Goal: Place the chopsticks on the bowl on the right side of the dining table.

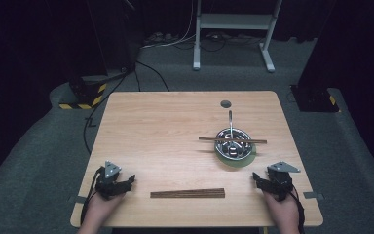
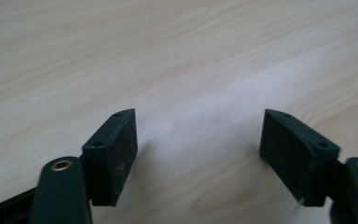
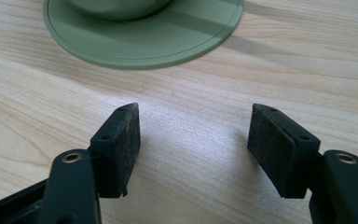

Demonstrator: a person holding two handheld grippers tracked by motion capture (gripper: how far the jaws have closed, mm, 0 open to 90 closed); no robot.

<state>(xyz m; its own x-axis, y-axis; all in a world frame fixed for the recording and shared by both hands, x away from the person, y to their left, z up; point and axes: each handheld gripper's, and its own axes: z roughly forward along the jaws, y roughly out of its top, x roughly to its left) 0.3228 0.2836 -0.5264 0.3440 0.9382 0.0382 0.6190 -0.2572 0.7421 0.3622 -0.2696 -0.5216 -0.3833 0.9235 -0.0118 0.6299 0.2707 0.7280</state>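
Note:
A green plate (image 1: 234,159) lies right of centre on the wooden table (image 1: 165,126), with a metal bowl (image 1: 233,143) on it. A spoon (image 1: 231,122) stands in the bowl and one dark chopstick (image 1: 232,140) lies across its rim. More dark chopsticks (image 1: 187,193) lie side by side near the front edge. My left gripper (image 1: 129,180) rests at the front left, open, with bare wood between its pads (image 2: 121,149). My right gripper (image 1: 257,179) rests at the front right, open and holding nothing, just short of the green plate (image 3: 144,32).
A round hole (image 1: 225,104) sits in the tabletop near its far edge. Beyond the table are a white metal frame (image 1: 233,29), floor cables (image 1: 175,41) and a yellow-black striped block (image 1: 85,95) on grey carpet.

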